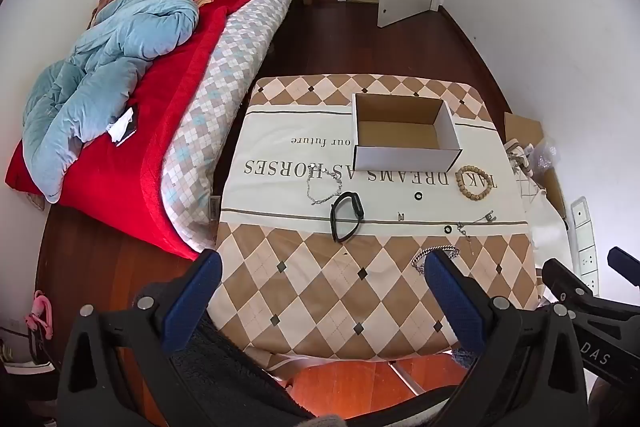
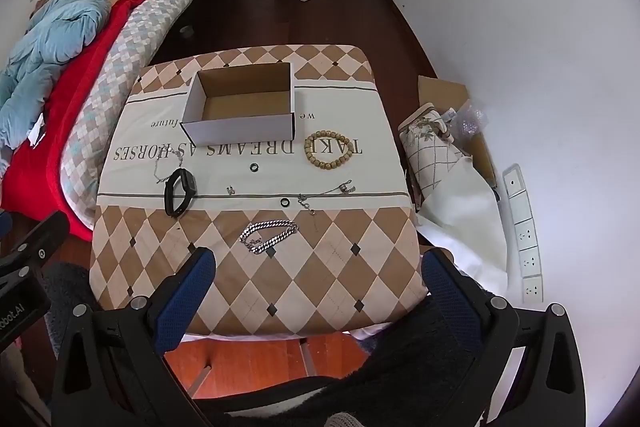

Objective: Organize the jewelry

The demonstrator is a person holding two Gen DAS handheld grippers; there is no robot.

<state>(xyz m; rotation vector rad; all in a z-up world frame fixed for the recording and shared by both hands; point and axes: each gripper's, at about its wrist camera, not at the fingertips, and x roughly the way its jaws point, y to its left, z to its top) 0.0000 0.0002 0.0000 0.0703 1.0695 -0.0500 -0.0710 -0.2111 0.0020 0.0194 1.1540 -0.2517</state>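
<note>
Near the bottom of each wrist view, both claws hang above the near edge of the small table covered with a beige and brown diamond-pattern cloth: the left gripper and the right gripper are both spread wide and pinch nothing.

All the jewelry lies loose on the cloth, in the middle of the frame. The open white cardboard box with brown inside stands empty in the upper middle. Just below its right corner lies the round wooden bead bracelet. The black smart band lies at the left, close to a thin silver chain. Two small black rings lie in the centre, and the thick silver link chain is nearest to the claws. A thin necklace with a small pendant lies at the right.

I think the main risks are these: the soft cloth can wrinkle under the fingers, so a ring may slide away or roll off the edge; the thin chains may slip out of wide pads or hang half out; and a careless push can move the light box
</note>
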